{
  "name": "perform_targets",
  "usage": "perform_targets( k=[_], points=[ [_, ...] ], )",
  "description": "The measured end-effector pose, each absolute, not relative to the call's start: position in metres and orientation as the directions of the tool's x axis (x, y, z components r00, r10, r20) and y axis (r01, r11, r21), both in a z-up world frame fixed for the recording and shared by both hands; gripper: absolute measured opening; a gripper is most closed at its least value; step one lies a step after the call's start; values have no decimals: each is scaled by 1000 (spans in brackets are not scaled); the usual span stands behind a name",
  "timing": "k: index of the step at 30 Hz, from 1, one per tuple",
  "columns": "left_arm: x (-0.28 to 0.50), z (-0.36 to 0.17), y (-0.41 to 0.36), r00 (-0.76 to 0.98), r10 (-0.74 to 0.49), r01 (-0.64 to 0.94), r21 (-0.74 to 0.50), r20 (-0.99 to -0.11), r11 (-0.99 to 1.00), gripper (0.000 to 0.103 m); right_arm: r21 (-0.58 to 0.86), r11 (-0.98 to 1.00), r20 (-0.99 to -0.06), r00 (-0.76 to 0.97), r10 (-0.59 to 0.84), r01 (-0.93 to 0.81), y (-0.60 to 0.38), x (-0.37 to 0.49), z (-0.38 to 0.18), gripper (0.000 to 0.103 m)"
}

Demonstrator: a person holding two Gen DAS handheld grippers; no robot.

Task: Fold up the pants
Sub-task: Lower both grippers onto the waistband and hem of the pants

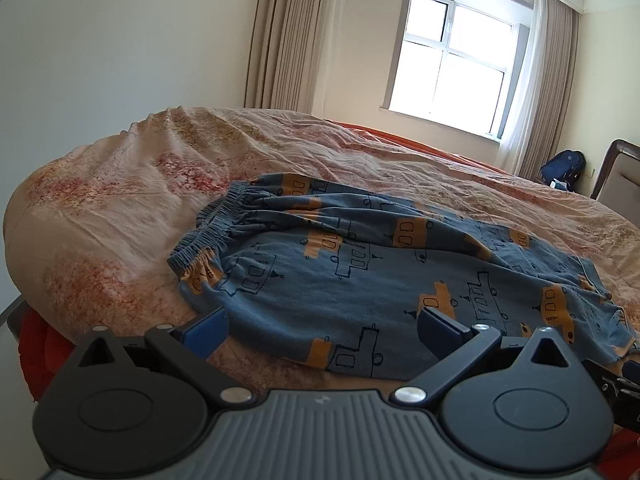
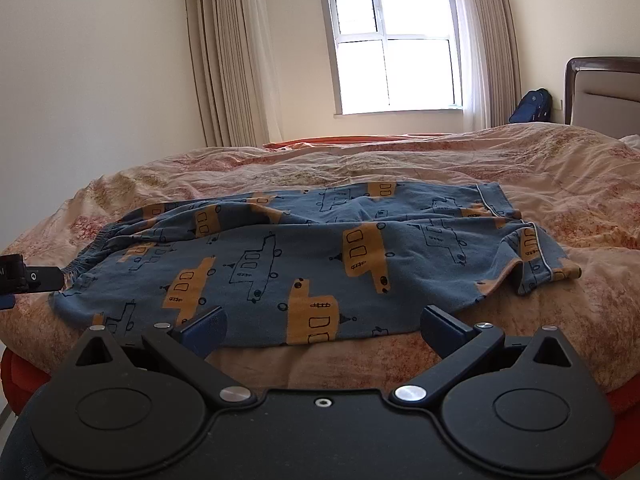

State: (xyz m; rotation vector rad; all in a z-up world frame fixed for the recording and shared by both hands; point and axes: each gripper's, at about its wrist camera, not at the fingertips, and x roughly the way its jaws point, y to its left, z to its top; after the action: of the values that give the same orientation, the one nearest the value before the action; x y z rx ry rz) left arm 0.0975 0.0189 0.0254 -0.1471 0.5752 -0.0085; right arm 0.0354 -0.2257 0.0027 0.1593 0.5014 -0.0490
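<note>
Low bedside views — apparently overlapping pants [image 1: 360, 264]

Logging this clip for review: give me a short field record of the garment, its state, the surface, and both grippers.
garment: blue pants with orange vehicle print
state: spread out, wrinkled, not yet folded
waistband: elastic waistband, at the left end
leg cuffs: leg cuffs, at the right end
surface: floral bedspread
left gripper: left gripper, open, empty, at the near edge
right gripper: right gripper, open, empty, at the near edge
</note>
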Motion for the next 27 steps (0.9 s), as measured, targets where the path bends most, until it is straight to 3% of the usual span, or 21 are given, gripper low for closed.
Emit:
perform_targets(
  k=[15, 27],
  points=[
    [177, 31, 10, 828, 19, -9, 21, -561, 1000, 103, 120, 992, -494, 869, 30, 34, -242, 95, -1, 103],
    [212, 23, 14, 808, 32, -25, 20, -588, 999, 103, 95, 995, -448, 893, 50, -8, -248, 128, 1, 103]
  ],
)
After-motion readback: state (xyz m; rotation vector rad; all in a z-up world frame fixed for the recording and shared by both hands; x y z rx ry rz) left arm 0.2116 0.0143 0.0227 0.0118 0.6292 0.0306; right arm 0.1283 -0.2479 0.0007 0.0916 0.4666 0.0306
